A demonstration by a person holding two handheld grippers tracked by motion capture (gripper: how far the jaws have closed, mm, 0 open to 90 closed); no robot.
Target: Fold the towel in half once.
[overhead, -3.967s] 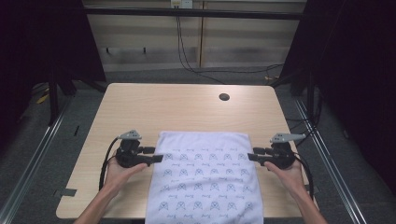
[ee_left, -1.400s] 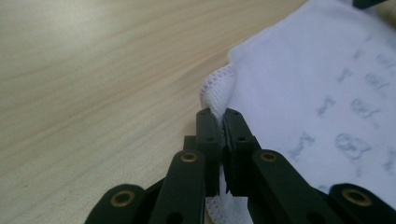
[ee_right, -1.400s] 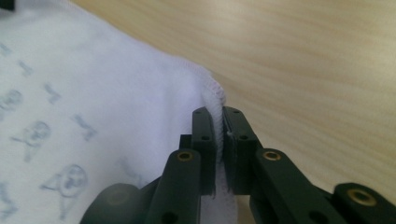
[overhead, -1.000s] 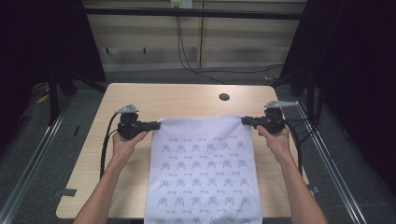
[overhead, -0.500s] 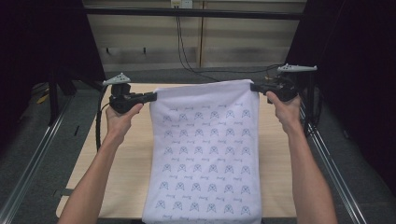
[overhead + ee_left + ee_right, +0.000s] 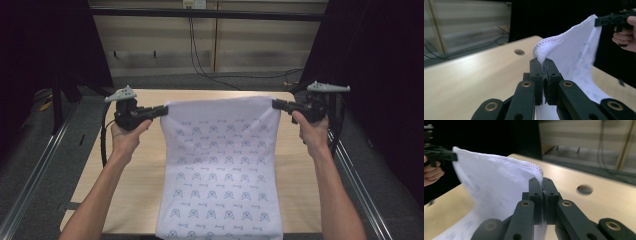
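Observation:
A white towel (image 6: 220, 170) printed with small blue marks hangs stretched between both grippers above the wooden table (image 6: 125, 200). My left gripper (image 6: 162, 110) is shut on its top left corner, and my right gripper (image 6: 276, 104) is shut on its top right corner. The lower end drapes over the table's near edge. In the left gripper view the jaws of the left gripper (image 6: 543, 62) pinch the stitched hem of the towel (image 6: 574, 52). The right gripper view has the right gripper (image 6: 541, 181) clamped on the towel (image 6: 496, 177) the same way.
A round hole (image 6: 275, 96) in the tabletop lies near the far right corner, also seen as the hole (image 6: 519, 52) and the hole (image 6: 584, 189). Metal rails (image 6: 35, 170) run along both table sides. Cables (image 6: 200, 55) hang by the back wall.
Both grippers have lifted the towel's far edge off the table and carried it up and away, from lying flat to hanging taut. Over the last half second they have sunk slightly.

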